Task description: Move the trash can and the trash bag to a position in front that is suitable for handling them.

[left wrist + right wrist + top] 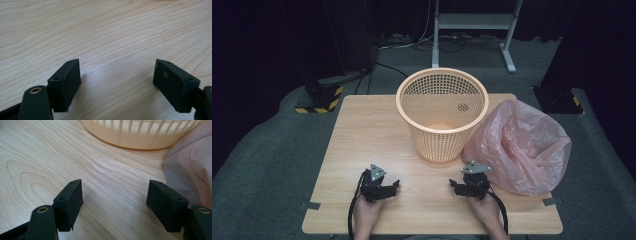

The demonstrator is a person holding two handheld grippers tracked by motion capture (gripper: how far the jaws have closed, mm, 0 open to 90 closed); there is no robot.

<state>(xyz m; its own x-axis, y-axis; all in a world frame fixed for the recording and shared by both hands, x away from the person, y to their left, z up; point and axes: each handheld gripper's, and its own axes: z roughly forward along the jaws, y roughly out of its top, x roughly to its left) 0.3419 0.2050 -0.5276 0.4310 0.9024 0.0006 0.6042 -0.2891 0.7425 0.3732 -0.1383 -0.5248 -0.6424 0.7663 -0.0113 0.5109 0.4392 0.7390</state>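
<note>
An orange mesh wastebasket (442,112) stands upright on the wooden table (362,135), empty as far as I can see. A crumpled pink plastic bag (522,145) lies to its right, touching it. My left gripper (393,187) rests on the table near the front, open, with only bare wood between its jaws (117,82). My right gripper (455,186) rests near the front right, open and empty (114,202); the basket's base (140,135) lies ahead of it and the bag (192,167) is close by its right jaw.
The table's front edge is just behind both hands. Beyond the far edge, on the grey carpet, stand a white frame (472,25), cables (412,42) and a black-yellow striped base (319,97).
</note>
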